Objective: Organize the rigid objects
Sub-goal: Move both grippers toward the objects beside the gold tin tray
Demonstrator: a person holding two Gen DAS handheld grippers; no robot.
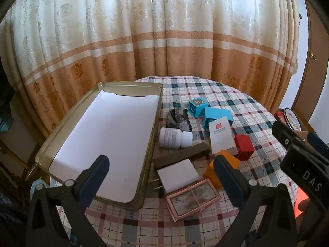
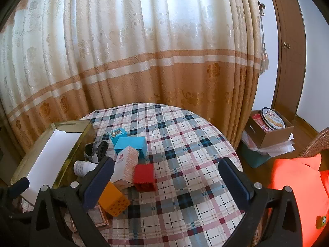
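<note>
Checked tablecloth (image 1: 236, 103); boxes (image 2: 144, 175) left of wide-apart right gripper (image 2: 166, 177)

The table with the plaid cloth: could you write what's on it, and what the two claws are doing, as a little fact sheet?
surface: round table under a plaid cloth
container: metal tray lined with white paper, nothing in it
loose items beside the tray: white bottle, red box, orange box, white charger, pink-framed box
left claw: open, holding nothing
right claw: open, holding nothing
</note>
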